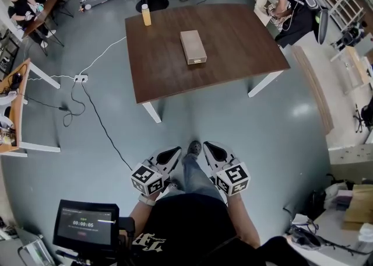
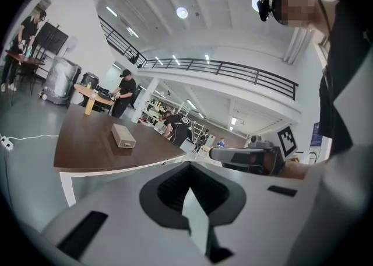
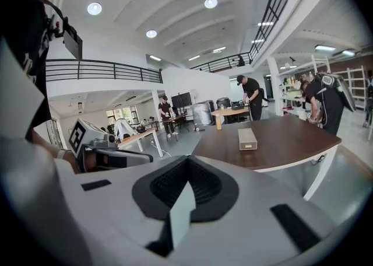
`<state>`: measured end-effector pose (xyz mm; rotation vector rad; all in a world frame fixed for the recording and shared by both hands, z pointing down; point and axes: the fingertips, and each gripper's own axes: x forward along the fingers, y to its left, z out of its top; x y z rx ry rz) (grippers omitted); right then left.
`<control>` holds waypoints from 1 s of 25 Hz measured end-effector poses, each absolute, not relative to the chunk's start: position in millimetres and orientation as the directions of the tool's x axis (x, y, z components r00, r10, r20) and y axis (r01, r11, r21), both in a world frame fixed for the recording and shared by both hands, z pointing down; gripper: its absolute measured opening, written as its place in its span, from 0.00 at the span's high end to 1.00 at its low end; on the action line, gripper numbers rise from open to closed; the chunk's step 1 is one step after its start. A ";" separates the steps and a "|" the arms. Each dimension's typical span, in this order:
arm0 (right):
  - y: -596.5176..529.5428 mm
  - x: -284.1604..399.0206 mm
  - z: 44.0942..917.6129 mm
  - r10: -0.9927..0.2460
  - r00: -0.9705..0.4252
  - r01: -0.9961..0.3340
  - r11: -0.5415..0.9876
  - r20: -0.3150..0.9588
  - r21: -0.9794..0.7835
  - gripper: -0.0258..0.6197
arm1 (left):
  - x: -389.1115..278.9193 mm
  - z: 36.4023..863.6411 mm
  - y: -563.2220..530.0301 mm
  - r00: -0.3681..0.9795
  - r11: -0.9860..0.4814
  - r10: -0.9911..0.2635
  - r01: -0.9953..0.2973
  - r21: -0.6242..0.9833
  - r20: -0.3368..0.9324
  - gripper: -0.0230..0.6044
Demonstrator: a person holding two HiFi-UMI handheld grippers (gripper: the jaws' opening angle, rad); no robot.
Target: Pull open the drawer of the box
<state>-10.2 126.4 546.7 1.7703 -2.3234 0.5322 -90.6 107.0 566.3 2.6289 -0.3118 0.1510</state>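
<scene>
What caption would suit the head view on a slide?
Person stands short of a brown table bearing a box and yellow bottle, left tongs and right tongs shut, empty.

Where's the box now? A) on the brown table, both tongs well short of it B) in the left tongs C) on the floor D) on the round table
A: the box sits on the brown table; the left tongs and right tongs are shut, empty and short of the table's edge.
</scene>
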 end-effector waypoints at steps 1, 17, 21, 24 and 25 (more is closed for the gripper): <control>122.2 -6.8 547.1 -0.895 -0.280 -0.957 0.230 0.348 -0.179 0.98 | -87.1 566.3 102.5 0.967 -0.855 -0.193 -0.248 0.455 0.163 0.96; 51.4 59.5 549.3 -0.907 -0.235 -0.966 0.177 0.349 -0.190 0.98 | -26.1 565.0 34.9 0.972 -0.867 -0.143 -0.214 0.451 0.185 0.96; 35.1 70.5 546.6 -0.908 -0.232 -0.966 0.171 0.348 -0.195 0.98 | -18.3 561.9 13.7 0.970 -0.866 -0.153 -0.224 0.448 0.190 0.96; 26.1 79.8 547.0 -0.908 -0.230 -0.966 0.168 0.350 -0.199 0.98 | -10.6 561.1 2.8 0.969 -0.865 -0.158 -0.229 0.446 0.191 0.96; 23.9 83.2 546.9 -0.908 -0.229 -0.966 0.166 0.351 -0.200 0.98 | -7.4 560.1 0.5 0.969 -0.865 -0.158 -0.229 0.446 0.190 0.96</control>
